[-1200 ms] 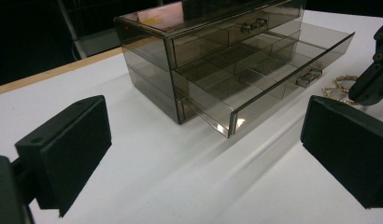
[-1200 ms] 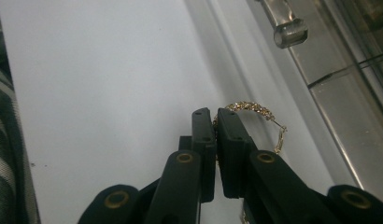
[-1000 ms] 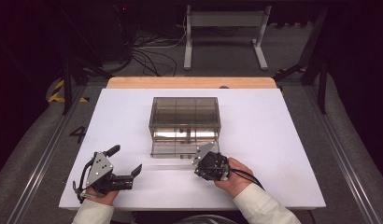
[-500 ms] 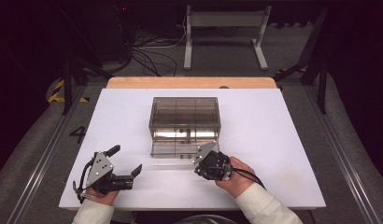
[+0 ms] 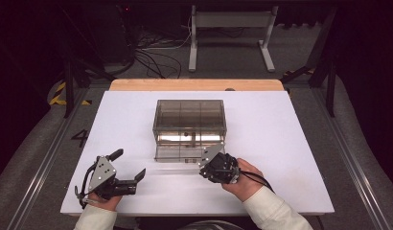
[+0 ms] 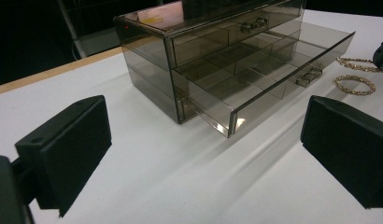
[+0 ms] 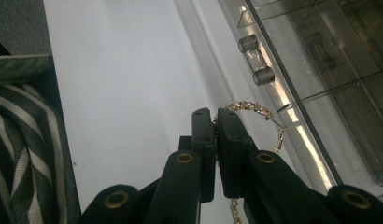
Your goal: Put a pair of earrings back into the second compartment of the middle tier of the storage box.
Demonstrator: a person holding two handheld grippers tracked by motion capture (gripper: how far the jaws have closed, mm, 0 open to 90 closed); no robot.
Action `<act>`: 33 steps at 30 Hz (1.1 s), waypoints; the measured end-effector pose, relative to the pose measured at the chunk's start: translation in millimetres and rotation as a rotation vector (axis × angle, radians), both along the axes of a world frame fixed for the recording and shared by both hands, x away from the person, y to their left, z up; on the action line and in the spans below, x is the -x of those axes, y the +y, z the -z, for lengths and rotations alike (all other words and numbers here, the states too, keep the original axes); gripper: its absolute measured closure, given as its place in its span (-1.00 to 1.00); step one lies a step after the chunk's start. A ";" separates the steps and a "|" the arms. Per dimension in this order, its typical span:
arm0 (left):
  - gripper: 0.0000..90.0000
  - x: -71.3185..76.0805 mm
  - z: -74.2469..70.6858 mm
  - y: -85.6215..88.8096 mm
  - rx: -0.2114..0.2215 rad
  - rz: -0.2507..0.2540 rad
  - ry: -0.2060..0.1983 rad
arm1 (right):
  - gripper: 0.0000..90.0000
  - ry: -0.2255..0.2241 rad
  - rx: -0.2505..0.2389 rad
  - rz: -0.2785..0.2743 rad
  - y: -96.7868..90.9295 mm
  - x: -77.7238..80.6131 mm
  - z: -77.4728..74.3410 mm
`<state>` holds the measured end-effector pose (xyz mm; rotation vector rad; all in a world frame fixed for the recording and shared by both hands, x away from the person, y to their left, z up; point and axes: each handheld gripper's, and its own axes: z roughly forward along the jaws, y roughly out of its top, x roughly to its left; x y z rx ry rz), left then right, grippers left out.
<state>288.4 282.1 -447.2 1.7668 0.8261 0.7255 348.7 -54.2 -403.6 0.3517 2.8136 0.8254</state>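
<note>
My right gripper (image 7: 216, 122) has its jaws pressed together on a gold chain bracelet (image 7: 255, 109); in the right gripper view the links run between the pads, with the looped end arcing out past the tips toward 1 o'clock and a tail hanging back below the jaws toward 6 o'clock. I judge this a pinch on the chain and not merely a touch, though how securely it sits I cannot tell. From the high view, the right gripper (image 5: 219, 167) sits on the worktop (image 5: 290, 143) just in front of the smoked clear drawer box (image 5: 190, 117), whose lower drawer (image 5: 185, 151) is pulled out toward me. That open drawer lies at about 11 o'clock from my right jaws, near, its long axis running 9 to 3 across the worktop, with the paired knobs (image 7: 256, 59) on its front just beyond the bracelet. The chain's long axis lies roughly along my jaws, so it crosses the drawer front. My left gripper (image 5: 125, 170) rests well apart at about 9 o'clock from the right, jaws spread wide and holding nothing. In the left gripper view a second gold bracelet (image 6: 354, 85) lies on the worktop beside the drawer front. The right hand is clearly the nearer; the next move, as I judge it, is a short lift over the drawer's front wall.
</note>
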 end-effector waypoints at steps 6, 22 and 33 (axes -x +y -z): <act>-0.94 0.0 0.0 0.0 -0.001 0.000 0.000 | 0.93 -0.007 -0.006 -0.002 0.0 -0.5 -4.7; -0.94 -0.1 -0.1 0.5 0.000 0.000 -0.003 | 0.93 -0.037 -0.032 -0.009 9.4 -8.3 -22.2; -0.94 -0.2 0.0 0.6 0.001 0.000 -0.002 | 0.93 -0.028 -0.036 -0.007 18.8 -21.5 -26.4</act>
